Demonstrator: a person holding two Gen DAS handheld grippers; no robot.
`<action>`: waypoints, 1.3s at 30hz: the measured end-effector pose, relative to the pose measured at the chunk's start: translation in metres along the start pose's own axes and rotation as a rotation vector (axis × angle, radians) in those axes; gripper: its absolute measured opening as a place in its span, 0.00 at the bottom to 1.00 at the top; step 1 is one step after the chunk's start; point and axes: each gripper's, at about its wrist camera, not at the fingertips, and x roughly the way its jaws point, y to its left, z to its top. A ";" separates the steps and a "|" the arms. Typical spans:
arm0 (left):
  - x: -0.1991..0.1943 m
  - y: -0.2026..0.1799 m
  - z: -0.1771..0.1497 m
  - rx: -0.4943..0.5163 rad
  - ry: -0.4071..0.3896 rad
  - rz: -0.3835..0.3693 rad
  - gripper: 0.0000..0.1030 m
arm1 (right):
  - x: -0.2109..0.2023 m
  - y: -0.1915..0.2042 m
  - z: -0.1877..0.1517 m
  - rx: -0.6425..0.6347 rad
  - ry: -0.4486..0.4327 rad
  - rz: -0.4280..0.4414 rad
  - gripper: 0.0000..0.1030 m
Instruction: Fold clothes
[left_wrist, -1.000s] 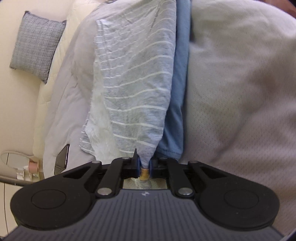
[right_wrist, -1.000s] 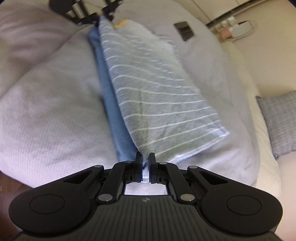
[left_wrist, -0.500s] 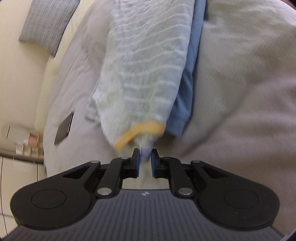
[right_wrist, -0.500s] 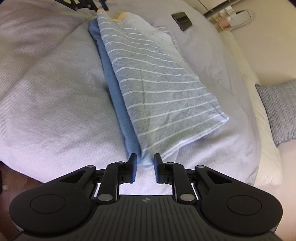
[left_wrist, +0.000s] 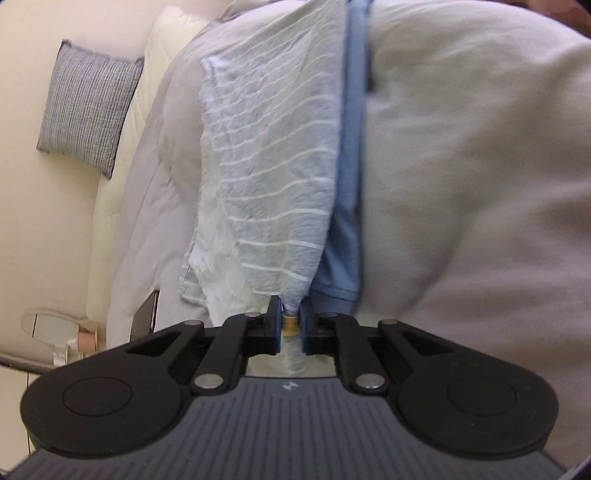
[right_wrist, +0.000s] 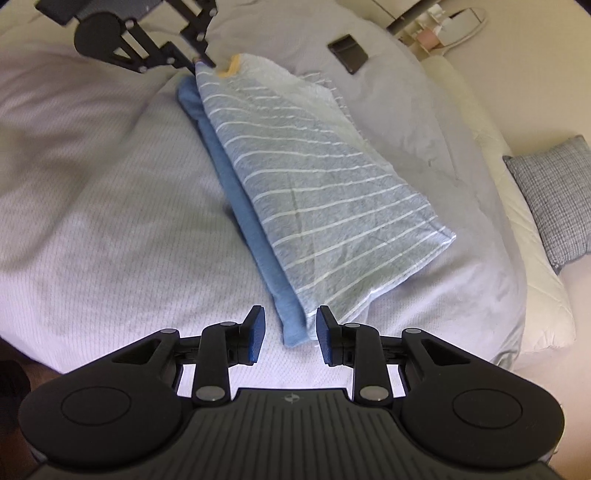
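A light blue striped shirt (right_wrist: 325, 192) lies folded into a long strip on the bed, with a plain blue layer (right_wrist: 251, 251) showing along its left edge. My left gripper (right_wrist: 201, 61) holds the far end by the yellow collar (right_wrist: 231, 68). In the left wrist view the left gripper (left_wrist: 290, 314) is closing, and its pads pinch that corner of the striped shirt (left_wrist: 273, 177) next to the blue layer (left_wrist: 351, 184). My right gripper (right_wrist: 290, 328) is opening. The near corner of the shirt lies between its fingers, and the pads do not touch it.
The clothes rest on a pale quilted duvet (right_wrist: 110, 184). A dark phone (right_wrist: 349, 53) lies on the bed past the shirt. A grey checked cushion (right_wrist: 550, 192) and a white pillow (right_wrist: 532, 280) sit to the right. A bedside table (right_wrist: 443, 26) with small items stands at the back.
My right gripper went from shut on the shirt's near corner to open, letting it go. My left gripper briefly let the yellow collar slip out, then pinched it again.
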 end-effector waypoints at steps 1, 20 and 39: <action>0.002 0.000 -0.001 -0.004 0.006 -0.005 0.07 | 0.001 -0.001 0.001 0.005 -0.004 -0.001 0.28; -0.076 0.050 -0.018 -1.051 0.297 -0.084 0.39 | -0.030 -0.030 -0.026 0.396 -0.034 0.162 0.48; -0.126 -0.004 -0.042 -1.445 -0.048 0.015 0.99 | -0.068 0.022 -0.056 0.964 -0.129 0.069 0.97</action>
